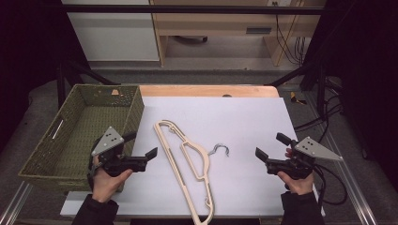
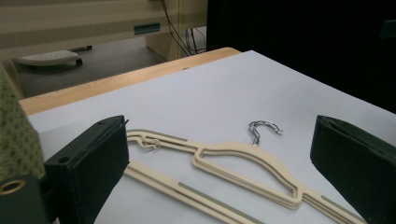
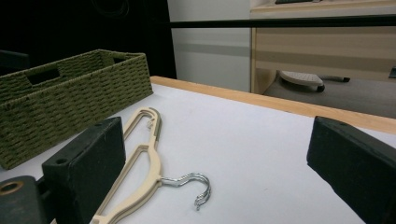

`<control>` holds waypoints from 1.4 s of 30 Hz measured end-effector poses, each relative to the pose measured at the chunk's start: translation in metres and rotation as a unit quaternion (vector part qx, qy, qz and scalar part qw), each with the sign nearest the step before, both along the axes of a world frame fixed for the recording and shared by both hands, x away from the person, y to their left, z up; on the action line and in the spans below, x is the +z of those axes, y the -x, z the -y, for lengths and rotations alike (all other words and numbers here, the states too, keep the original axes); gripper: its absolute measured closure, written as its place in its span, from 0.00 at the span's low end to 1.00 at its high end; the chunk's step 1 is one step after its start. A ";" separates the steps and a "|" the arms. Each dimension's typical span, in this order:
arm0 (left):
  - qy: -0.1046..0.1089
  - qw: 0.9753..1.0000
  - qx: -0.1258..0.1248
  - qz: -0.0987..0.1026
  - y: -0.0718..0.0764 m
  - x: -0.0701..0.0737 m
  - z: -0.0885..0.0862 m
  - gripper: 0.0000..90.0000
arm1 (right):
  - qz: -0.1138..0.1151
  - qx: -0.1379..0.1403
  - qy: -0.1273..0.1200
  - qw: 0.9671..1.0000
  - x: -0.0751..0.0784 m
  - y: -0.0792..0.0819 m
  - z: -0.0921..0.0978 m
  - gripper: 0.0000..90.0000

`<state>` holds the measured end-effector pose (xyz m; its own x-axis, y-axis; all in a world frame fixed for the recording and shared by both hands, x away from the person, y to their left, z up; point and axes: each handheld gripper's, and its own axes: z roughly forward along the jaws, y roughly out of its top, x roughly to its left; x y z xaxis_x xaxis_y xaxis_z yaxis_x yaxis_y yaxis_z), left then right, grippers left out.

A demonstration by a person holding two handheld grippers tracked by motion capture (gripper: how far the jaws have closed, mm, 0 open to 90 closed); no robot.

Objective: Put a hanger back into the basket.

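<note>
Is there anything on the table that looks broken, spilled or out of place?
Nothing stands out. The cream hangers lie flat and whole on the white sheet, metal hooks intact. The green basket sits upright at the left. Both claws, left and right, are open, apart from everything.

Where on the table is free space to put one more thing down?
The white sheet is bare between the hanger and the right gripper, and along the far edge. The basket is empty too. Crowded: the strip between basket and hanger, where the left gripper hovers.
</note>
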<state>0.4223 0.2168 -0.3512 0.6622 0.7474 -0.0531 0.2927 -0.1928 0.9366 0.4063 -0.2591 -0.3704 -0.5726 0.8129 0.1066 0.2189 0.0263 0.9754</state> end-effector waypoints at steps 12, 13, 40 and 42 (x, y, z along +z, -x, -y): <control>-0.026 0.999 -0.036 -0.018 -0.022 -0.005 0.043 0.05 | -0.002 0.000 0.002 1.000 -0.001 -0.001 0.000 0.05; -0.031 0.998 -0.040 -0.021 -0.025 -0.007 0.049 0.05 | -0.001 0.002 -0.001 1.000 -0.001 0.000 0.000 0.05; -0.101 0.989 -0.083 -0.069 -0.076 -0.042 0.122 0.09 | 0.000 0.002 -0.003 1.000 -0.001 0.000 0.002 0.05; -0.107 0.988 -0.087 -0.074 -0.078 -0.045 0.127 0.10 | -0.002 0.002 -0.004 1.000 -0.002 -0.001 0.002 0.05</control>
